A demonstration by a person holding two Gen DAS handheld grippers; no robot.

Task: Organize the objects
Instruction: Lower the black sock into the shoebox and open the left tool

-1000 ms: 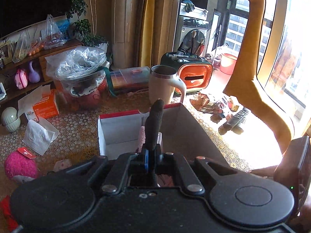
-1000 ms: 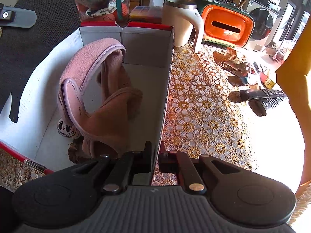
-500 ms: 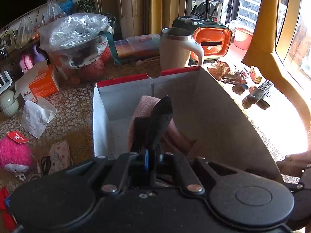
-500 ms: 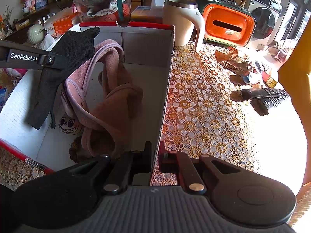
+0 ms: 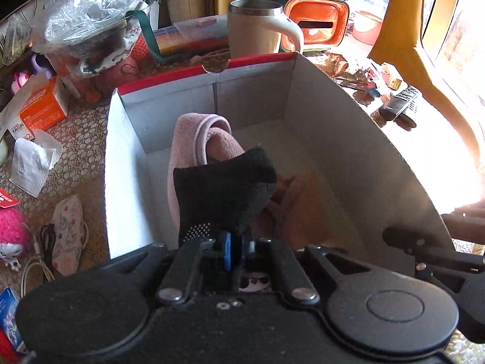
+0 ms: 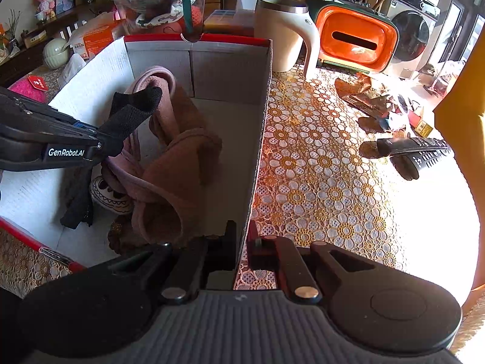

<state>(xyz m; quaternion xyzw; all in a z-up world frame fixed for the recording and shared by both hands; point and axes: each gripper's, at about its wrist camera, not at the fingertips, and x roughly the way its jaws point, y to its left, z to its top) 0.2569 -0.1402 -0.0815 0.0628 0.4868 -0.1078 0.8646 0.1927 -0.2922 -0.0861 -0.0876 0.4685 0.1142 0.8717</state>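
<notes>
A white cardboard box (image 5: 348,151) with a red rim stands on the flowered tablecloth. Inside it lie pink fleece slippers (image 5: 197,133) and a small white item with a drawn face (image 6: 109,194). My left gripper (image 5: 236,251) is shut on a black sock (image 5: 224,188), which hangs low inside the box over the slippers. From the right wrist the same sock (image 6: 133,112) sticks out of the left gripper (image 6: 97,142) at the box's left side. My right gripper (image 6: 241,242) is shut on the box's right wall (image 6: 257,139) near its front corner.
Behind the box stand a cream mug (image 5: 254,27), an orange container (image 5: 315,24) and a plastic-wrapped basket (image 5: 94,36). Two remotes (image 6: 415,151) and wrappers (image 6: 372,103) lie to the right. Left of the box are tissues (image 5: 30,157), an orange carton (image 5: 39,106), a patterned cloth (image 5: 68,230) and a pink plush (image 5: 10,227).
The left gripper came down into the box with the black sock, which went from standing upright to flopping forward over the slippers. The right gripper kept its hold on the box wall.
</notes>
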